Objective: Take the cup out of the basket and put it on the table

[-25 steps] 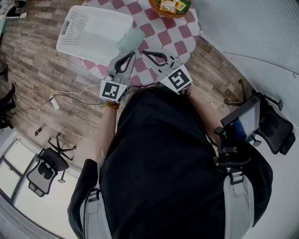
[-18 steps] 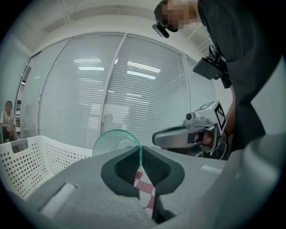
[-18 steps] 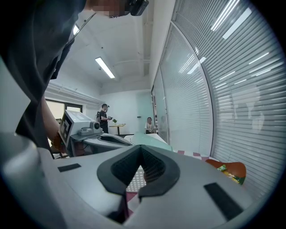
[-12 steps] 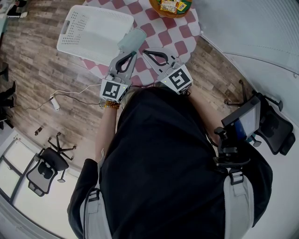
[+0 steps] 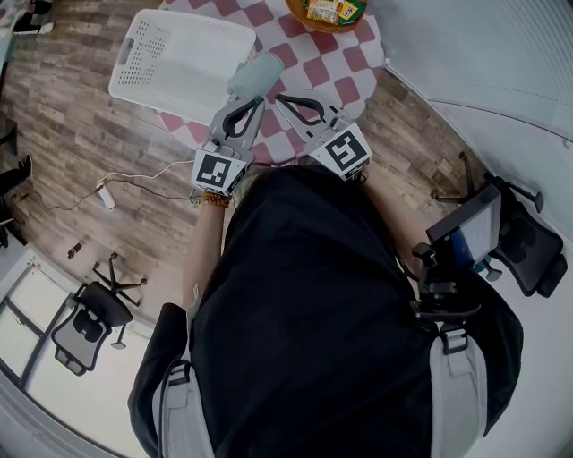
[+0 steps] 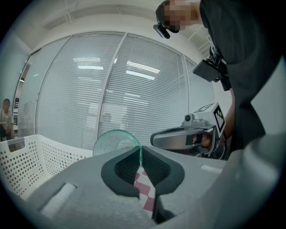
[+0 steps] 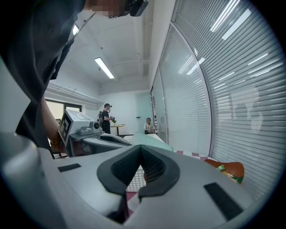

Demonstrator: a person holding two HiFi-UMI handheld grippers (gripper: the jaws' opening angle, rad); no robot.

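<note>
While under basket (image 5: 179, 63), checked table (image 5: 351, 55); plank floor (image 5: 81, 134).

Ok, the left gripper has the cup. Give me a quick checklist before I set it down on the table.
1. Left gripper shut on the cup wall: ok.
2. Cup upright: not ok, it lies nearly level in the grip.
3. Cup clear of the basket: cannot tell, in the head view it sits over the basket's right edge.
4. Bare table for set-down, short of the bowl: ok.
5. Right gripper shut, empty, beside the left one: ok.
</note>
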